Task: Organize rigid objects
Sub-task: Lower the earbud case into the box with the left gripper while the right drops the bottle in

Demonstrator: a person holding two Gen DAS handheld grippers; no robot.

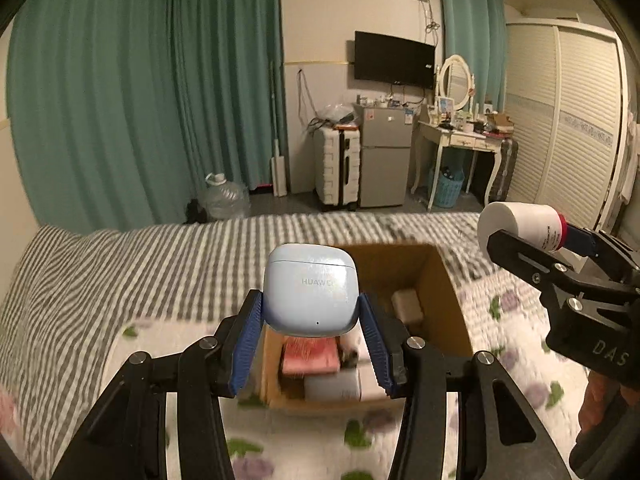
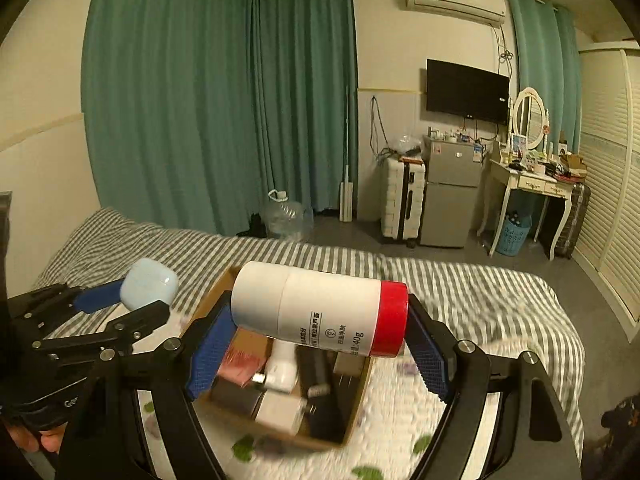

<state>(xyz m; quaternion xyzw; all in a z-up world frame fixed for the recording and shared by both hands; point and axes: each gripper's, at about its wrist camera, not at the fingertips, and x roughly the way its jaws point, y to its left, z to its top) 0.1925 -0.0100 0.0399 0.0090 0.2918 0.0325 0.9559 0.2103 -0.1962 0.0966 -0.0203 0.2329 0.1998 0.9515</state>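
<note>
Bottle label (image 2: 336, 334) only right-wrist view

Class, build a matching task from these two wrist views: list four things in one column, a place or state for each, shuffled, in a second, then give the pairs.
Things:
1. earbud case
2. white tube
3. cardboard box
4. pink box

Places or states:
A. lying inside the cardboard box
B. clamped in the left gripper
C. open-topped on the bed
D. clamped sideways in the right gripper

Pairs: 1-B, 2-D, 3-C, 4-A

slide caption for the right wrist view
Right gripper holds a white tube sideways above the open cardboard box on the bed.
</note>
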